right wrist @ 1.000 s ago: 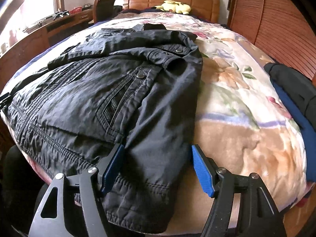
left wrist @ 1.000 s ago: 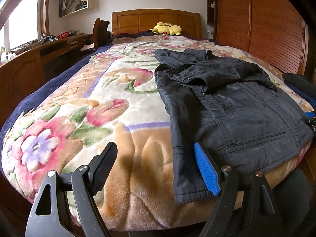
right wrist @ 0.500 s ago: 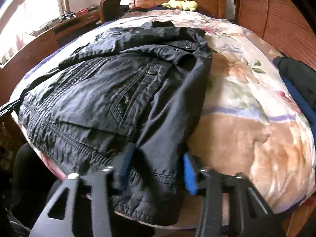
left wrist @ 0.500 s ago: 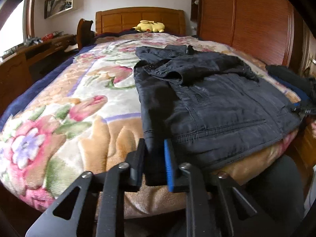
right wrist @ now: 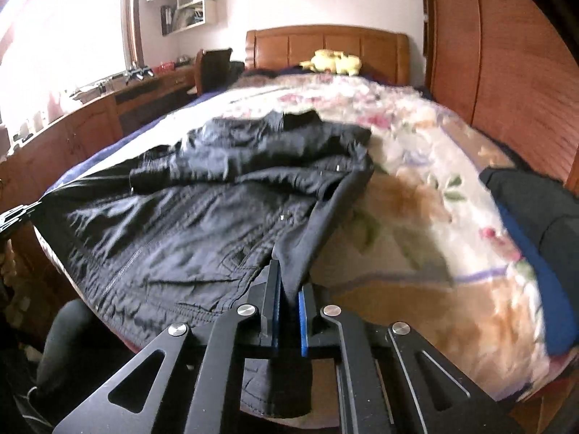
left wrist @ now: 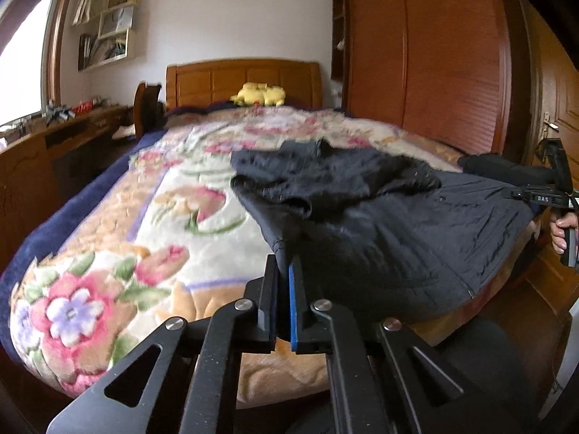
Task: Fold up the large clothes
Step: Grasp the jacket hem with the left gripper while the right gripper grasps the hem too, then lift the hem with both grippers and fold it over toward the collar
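Observation:
A black jacket [left wrist: 380, 217] lies on the floral blanket [left wrist: 119, 246] at the foot of the bed; it also shows in the right wrist view [right wrist: 202, 217]. My left gripper [left wrist: 284, 282] is shut on the jacket's left bottom corner and holds it lifted off the blanket. My right gripper [right wrist: 287, 289] is shut on the jacket's right bottom corner, with hem fabric hanging below the jaws. The right gripper also shows at the far right of the left wrist view [left wrist: 557, 188], held in a hand. The jacket's bottom edge is stretched between the two grippers.
A dark folded garment on blue cloth [right wrist: 535, 224] lies at the bed's right edge. A yellow plush toy [left wrist: 258, 94] sits by the wooden headboard [left wrist: 242, 79]. A wooden desk [left wrist: 54, 144] runs along the left, a wooden wardrobe [left wrist: 434, 54] along the right.
Both grippers went from open around the jacket's hem to shut on its bottom corners, then rose, lifting the hem off the blanket.

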`<state>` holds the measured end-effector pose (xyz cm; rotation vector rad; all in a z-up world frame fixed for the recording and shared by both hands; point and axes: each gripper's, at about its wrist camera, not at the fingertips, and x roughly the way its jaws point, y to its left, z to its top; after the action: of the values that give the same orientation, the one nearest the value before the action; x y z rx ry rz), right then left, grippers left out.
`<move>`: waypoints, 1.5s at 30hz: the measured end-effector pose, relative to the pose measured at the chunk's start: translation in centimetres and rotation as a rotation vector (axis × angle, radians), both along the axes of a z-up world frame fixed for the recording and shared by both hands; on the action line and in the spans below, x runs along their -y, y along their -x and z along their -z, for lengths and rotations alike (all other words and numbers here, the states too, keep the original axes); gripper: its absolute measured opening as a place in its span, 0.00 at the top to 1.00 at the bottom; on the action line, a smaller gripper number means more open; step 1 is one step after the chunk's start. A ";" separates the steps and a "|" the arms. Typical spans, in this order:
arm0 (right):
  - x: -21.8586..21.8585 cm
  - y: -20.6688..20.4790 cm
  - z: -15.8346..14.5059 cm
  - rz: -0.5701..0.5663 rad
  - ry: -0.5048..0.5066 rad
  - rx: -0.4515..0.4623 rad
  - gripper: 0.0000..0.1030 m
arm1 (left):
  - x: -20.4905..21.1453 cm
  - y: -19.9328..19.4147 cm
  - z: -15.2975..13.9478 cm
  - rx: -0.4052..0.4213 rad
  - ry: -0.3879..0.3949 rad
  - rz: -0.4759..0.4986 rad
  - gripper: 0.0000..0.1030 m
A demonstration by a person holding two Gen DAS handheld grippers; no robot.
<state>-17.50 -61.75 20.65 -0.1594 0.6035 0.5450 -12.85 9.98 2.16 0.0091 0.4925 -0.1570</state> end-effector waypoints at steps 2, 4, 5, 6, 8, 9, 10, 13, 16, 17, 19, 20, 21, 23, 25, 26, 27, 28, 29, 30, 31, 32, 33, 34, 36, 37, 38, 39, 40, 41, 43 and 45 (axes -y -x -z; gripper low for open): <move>0.4 0.7 -1.2 -0.003 -0.015 0.021 0.93 | 0.1 0.6 -1.0 0.028 0.009 0.008 0.95; 0.9 1.6 -2.3 -0.005 -0.027 0.042 0.93 | 0.1 1.2 -2.3 0.060 0.013 0.014 0.95; 1.0 2.0 -2.8 -0.008 -0.032 0.050 0.93 | 0.1 1.3 -2.8 0.073 0.016 0.016 0.95; 1.3 2.5 -3.4 -0.009 -0.038 0.062 0.93 | 0.0 1.6 -3.6 0.090 0.018 0.019 0.95; 1.8 3.4 -4.5 0.005 -0.053 0.085 0.94 | -0.1 2.0 -4.9 0.121 0.023 0.021 0.95; 1.9 3.9 -4.8 0.010 -0.063 0.095 0.94 | -0.2 2.1 -5.4 0.134 0.020 0.021 0.95; 2.2 4.3 -5.3 0.010 -0.074 0.107 0.94 | -0.3 2.2 -6.1 0.149 0.020 0.019 0.95; 2.7 5.9 -6.8 0.004 -0.087 0.149 0.94 | -0.5 2.7 -7.7 0.185 0.017 0.015 0.95; 2.9 7.0 -7.7 -0.005 -0.082 0.182 0.94 | -1.0 3.0 -9.1 0.217 0.022 0.008 0.95; 3.1 7.4 -8.1 -0.007 -0.079 0.191 0.94 | -1.1 3.1 -9.6 0.229 0.024 0.006 0.95; 3.4 7.9 -8.9 -0.013 -0.082 0.202 0.94 | -1.3 3.4 -10.3 0.246 0.023 0.005 0.95; 3.6 8.0 -9.2 -0.016 -0.081 0.207 0.94 | -1.3 3.5 -10.5 0.252 0.024 0.005 0.95; 3.7 8.4 -9.6 -0.017 -0.077 0.215 0.94 | -1.3 3.7 -10.9 0.258 0.025 0.005 0.95; 3.9 8.9 -10.4 -0.020 -0.074 0.226 0.94 | -1.3 4.2 -11.5 0.273 0.024 0.008 0.95; 4.1 9.3 -10.6 -0.008 -0.075 0.252 0.94 | -1.2 4.8 -12.0 0.297 0.025 0.007 0.95; 4.1 9.7 -10.7 -0.006 -0.079 0.264 0.94 | -1.4 5.2 -12.4 0.311 0.032 0.011 0.95; 4.3 10.0 -11.0 -0.006 -0.087 0.274 0.94 | -1.4 5.6 -12.7 0.318 0.038 0.012 0.95; 4.6 10.5 -11.4 0.002 -0.096 0.286 0.94 | -1.4 6.0 -13.1 0.332 0.040 0.014 0.95; 4.7 10.6 -11.4 0.012 -0.100 0.297 0.94 | -1.2 6.3 -13.4 0.349 0.034 0.015 0.95; 4.8 11.2 -11.7 0.012 -0.105 0.310 0.94 | -1.2 6.6 -13.8 0.366 0.028 0.014 0.95; 4.9 11.6 -12.1 0.002 -0.115 0.319 0.94 | -1.2 6.5 -14.2 0.376 0.028 0.011 0.95; 5.1 11.9 -12.3 -0.003 -0.125 0.326 0.94 | -1.3 6.4 -14.5 0.381 0.034 0.008 0.95; 5.2 12.0 -12.6 -0.007 -0.134 0.333 0.94 | -1.5 6.0 -14.7 0.382 0.042 0.006 0.95; 5.2 12.0 -12.7 -0.016 -0.137 0.340 0.94 | -1.7 5.4 -14.9 0.380 0.050 0.003 0.95; 5.0 11.7 -13.0 -0.019 -0.141 0.352 0.94 | -2.1 3.9 -14.8 0.372 0.054 -0.017 0.95; 4.6 11.2 -12.8 -0.019 -0.137 0.353 0.94 | -2.2 3.1 -14.6 0.365 0.051 -0.027 0.95; 4.2 10.5 -12.5 -0.013 -0.125 0.352 0.94 | -2.5 1.6 -14.2 0.350 0.053 -0.041 0.95; 3.9 9.4 -12.1 -0.004 -0.118 0.345 0.94 | -2.7 0.9 -13.7 0.337 0.057 -0.050 0.95; 3.7 8.5 -11.6 0.000 -0.118 0.331 0.94 | -3.0 -0.5 -13.2 0.317 0.061 -0.060 0.95; 3.3 7.1 -11.0 0.010 -0.108 0.313 0.94 | -3.3 -2.0 -12.5 0.296 0.060 -0.071 0.95; 2.4 4.9 -10.1 0.035 -0.085 0.275 0.94 | -3.6 -4.3 -11.3 0.259 0.053 -0.094 0.95; 1.7 2.2 -8.6 0.059 -0.055 0.245 0.94 | -3.7 -6.5 -10.1 0.225 0.041 -0.114 0.95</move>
<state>-19.71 -63.47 29.30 -0.1529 0.3538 0.4756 -6.31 13.72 12.24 -0.0411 0.2646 -0.0530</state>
